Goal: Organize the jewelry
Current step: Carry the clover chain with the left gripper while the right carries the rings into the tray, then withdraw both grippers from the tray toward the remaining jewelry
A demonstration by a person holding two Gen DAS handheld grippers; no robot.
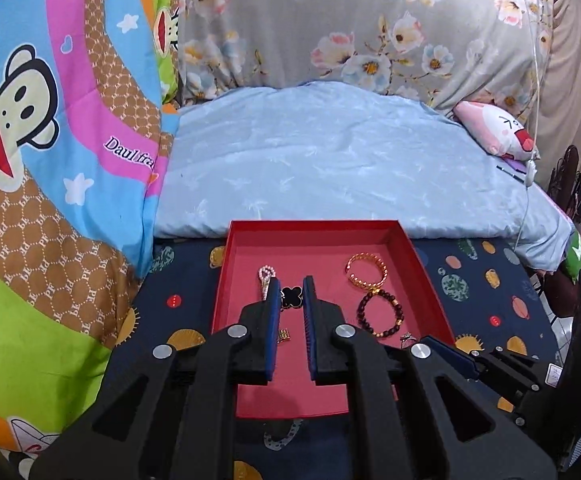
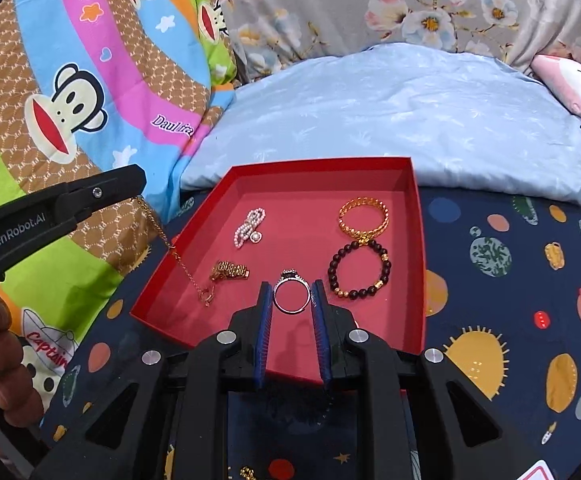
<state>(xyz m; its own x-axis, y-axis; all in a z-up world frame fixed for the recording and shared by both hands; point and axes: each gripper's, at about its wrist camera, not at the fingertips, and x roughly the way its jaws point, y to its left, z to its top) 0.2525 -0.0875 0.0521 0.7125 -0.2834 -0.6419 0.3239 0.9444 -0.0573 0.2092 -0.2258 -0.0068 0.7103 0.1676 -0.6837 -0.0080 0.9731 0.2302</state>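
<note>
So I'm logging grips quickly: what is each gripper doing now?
Left gripper: closed on black clover pendant of a gold chain.
Right gripper: closed on silver ring.

Bedroom, floral pillow [image 1: 370, 20], cartoon quilt [image 1: 50, 120]

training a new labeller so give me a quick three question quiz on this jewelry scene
1. True or false: the silver ring lies loose in the red tray.
2. Held by the left gripper: A a hair clip, B a black clover pendant, C a coin.
3. Fill in: the dark bead bracelet lies beside the gold ____.
Key: 1 false, the right gripper holds it; 2 B; 3 bangle.
</note>
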